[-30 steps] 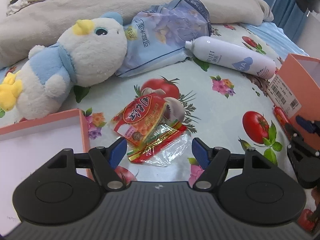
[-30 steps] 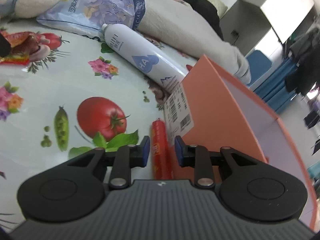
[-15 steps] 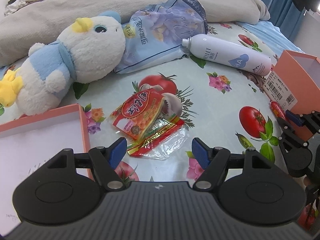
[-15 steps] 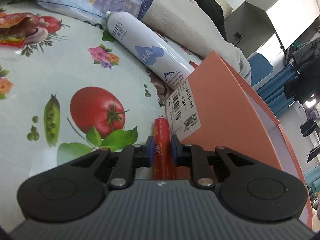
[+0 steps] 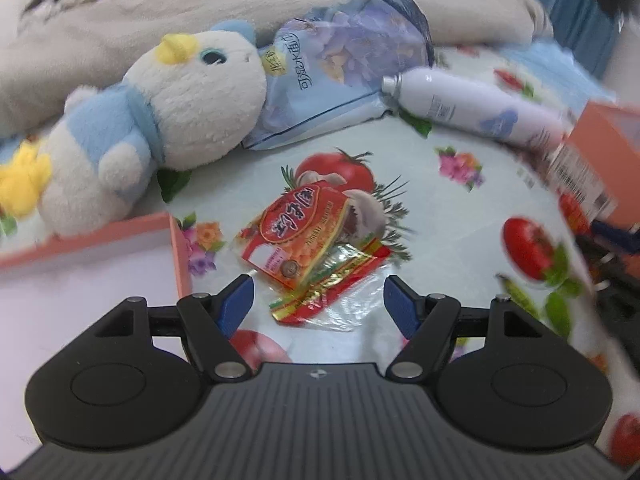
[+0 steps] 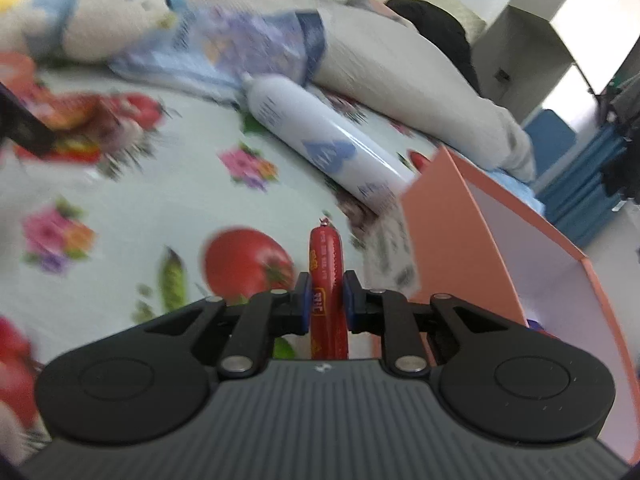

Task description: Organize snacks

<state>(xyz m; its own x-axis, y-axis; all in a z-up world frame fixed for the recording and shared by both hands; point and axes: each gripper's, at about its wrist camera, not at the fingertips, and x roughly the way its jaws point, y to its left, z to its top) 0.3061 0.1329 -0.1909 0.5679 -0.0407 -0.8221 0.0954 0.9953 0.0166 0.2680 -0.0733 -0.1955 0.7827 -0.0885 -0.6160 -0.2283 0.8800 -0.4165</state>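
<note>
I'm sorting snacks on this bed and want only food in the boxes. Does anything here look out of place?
Yes. A white spray bottle lies on its side against the orange box, and a plush toy leans on a blue tissue pack. None look like snacks. The red snack packets and the sausage stick belong.

Black ribbed gripper body, blue-padded fingers [image 5: 236,300], silver pivot screws

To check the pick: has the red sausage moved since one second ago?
Yes. The red sausage, clamped in the right hand-held gripper, has lifted off the tablecloth; it lay against the orange box.
</note>
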